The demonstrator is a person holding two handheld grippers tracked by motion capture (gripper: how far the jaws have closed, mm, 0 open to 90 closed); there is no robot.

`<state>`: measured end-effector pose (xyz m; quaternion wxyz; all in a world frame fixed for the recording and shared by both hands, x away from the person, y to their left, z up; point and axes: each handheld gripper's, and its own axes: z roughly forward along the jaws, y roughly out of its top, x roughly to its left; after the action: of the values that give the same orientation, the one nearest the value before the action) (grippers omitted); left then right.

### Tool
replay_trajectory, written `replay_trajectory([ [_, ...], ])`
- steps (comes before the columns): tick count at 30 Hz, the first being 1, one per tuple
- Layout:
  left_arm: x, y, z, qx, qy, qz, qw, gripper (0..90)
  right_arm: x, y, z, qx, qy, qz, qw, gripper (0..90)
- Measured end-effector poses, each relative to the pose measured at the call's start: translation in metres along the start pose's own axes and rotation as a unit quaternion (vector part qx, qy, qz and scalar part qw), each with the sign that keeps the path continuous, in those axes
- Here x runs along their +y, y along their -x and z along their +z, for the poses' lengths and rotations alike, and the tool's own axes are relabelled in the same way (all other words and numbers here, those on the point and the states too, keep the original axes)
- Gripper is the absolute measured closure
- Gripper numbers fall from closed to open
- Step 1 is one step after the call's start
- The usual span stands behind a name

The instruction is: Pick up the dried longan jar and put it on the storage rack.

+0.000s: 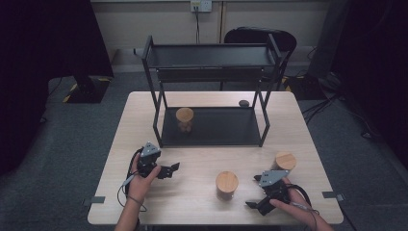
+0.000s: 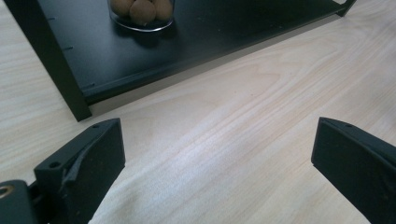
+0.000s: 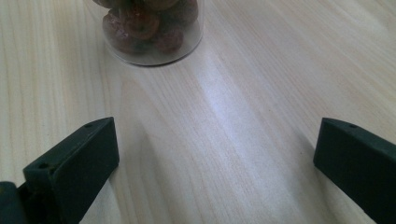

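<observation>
Jars with wooden lids are the work in hand; the black two-tier rack [image 1: 211, 86] stands beyond both tools, with one jar of pale nuts [image 1: 184, 119] on its lower shelf, ahead of the left gripper [image 1: 172, 169]; a middle jar [image 1: 226, 185] of dark dried fruit stands on the table [image 1: 192, 202] just ahead of the right gripper [image 1: 255, 202]; a third jar [image 1: 285, 161] stands just behind that gripper. Both grippers rest with jaws spread wide and empty. Risk: the round glass wall may slip or tip if the jaws close off-centre; a high-carried lid may strike the rack's frame.
</observation>
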<state>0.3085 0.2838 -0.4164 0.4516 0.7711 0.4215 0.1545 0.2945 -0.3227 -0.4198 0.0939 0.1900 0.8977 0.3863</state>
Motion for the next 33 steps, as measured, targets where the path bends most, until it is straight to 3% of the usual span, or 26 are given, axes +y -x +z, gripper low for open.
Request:
replay_trajectory([
  [33,-0.016,0.000,-0.025,0.013,-0.017,0.010,0.9997,2.6,0.000,0.000,0.000,0.000,0.000,0.000,1.0000,0.0],
])
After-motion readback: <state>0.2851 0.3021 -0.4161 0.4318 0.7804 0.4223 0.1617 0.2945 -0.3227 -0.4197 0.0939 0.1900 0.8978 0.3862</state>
